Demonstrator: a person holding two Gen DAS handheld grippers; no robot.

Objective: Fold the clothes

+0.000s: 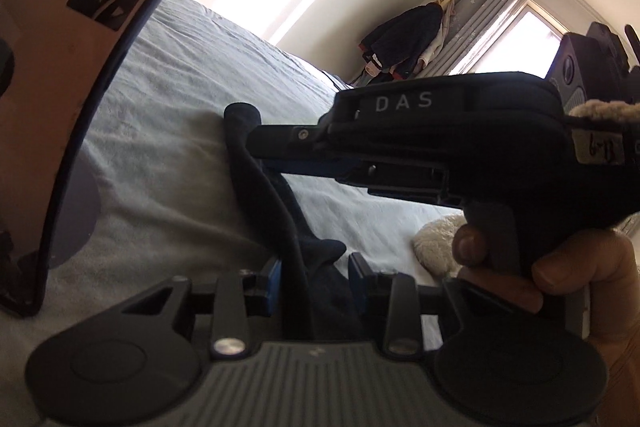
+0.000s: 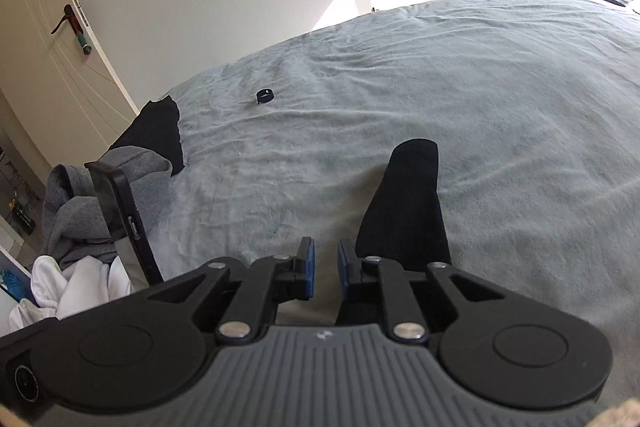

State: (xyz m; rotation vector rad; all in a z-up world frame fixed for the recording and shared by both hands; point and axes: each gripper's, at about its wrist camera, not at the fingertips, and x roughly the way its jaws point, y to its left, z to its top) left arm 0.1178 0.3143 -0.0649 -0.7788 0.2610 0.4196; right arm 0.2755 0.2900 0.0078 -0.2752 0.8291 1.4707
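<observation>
A dark sock (image 1: 260,187) lies stretched over the light blue bed sheet (image 1: 180,67). Its near end sits bunched between the blue pads of my left gripper (image 1: 316,275), which is shut on it. My right gripper (image 1: 260,151) reaches in from the right, held by a hand (image 1: 560,267), with its tips by the sock's far part. In the right wrist view the right gripper (image 2: 326,259) stands open by a narrow gap with only sheet (image 2: 400,67) between the pads. The black sock (image 2: 408,199) lies flat just right of its right finger.
A phone (image 1: 80,67) stands upright at the left, also in the right wrist view as a phone (image 2: 120,219). Grey (image 2: 76,203), black (image 2: 156,135) and white (image 2: 80,287) garments lie at the bed's left edge. A small black ring (image 2: 264,95) rests mid-bed. A fluffy white item (image 1: 436,247) lies nearby.
</observation>
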